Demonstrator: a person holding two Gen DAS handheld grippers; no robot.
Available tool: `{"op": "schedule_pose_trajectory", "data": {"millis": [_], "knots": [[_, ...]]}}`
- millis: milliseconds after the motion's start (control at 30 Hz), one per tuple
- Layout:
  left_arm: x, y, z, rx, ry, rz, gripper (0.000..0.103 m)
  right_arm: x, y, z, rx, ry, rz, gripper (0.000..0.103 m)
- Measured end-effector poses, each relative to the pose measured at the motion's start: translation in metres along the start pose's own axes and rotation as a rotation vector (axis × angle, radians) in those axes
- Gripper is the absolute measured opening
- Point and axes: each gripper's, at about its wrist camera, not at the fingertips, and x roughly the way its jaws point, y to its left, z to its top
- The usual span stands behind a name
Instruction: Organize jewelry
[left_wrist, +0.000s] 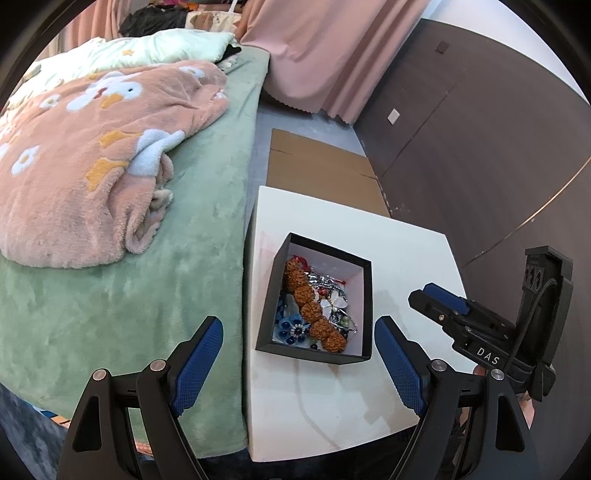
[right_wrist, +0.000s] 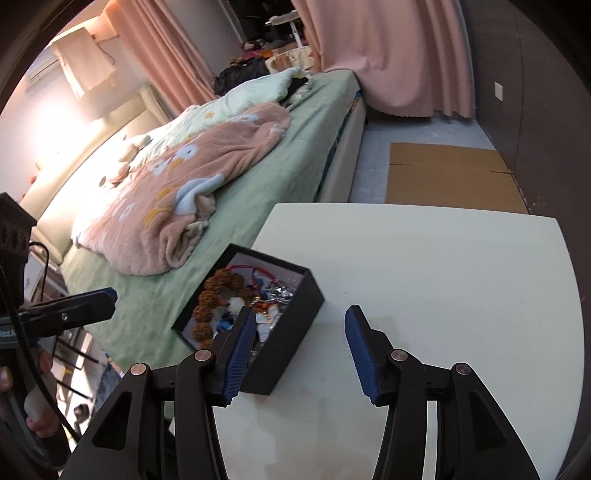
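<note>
Blue ribbed pads tip the black left gripper (left_wrist: 298, 354) at the bottom of the left wrist frame, its fingers spread wide with nothing between them. Largest in view, the green plush-covered bed (left_wrist: 192, 229) fills the left half, a pink fleece blanket with white flowers (left_wrist: 92, 158) rumpled on it. Right of centre stands the white square table (left_wrist: 406, 258). On it, by the bed-side edge, sits the black open cardboard box with a pale lining (left_wrist: 365, 295), holding a strand of knobbly brown beads (left_wrist: 314, 314), a blue flower brooch (left_wrist: 293, 330), a white petal piece (left_wrist: 334, 302) and what may be silver chain. At lower right, the right gripper (right_wrist: 299, 339) hangs over the table, likewise spread, empty.
</note>
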Motion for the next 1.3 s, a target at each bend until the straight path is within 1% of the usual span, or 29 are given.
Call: {"op": "schedule_pose_trajectory", "data": {"millis": [300,533,967,1300], "knots": [[0.006,-0.002,0.000,0.005,0.011,0.002,0.085,0.006,-0.007,-0.001,0.004,0.031,-0.086,0.051],[0.006,0.000,0.000,-0.003,0.011,0.000,0.085,0.011,-0.011,-0.004,0.008,0.054,-0.120,0.051],[0.004,0.006,0.001,-0.013,0.008,0.003,0.085,0.017,-0.015,-0.007,0.022,0.086,-0.131,0.051],[0.005,0.000,0.000,0.002,0.009,-0.001,0.085,0.016,-0.016,-0.007,0.030,0.086,-0.128,0.051]]}}
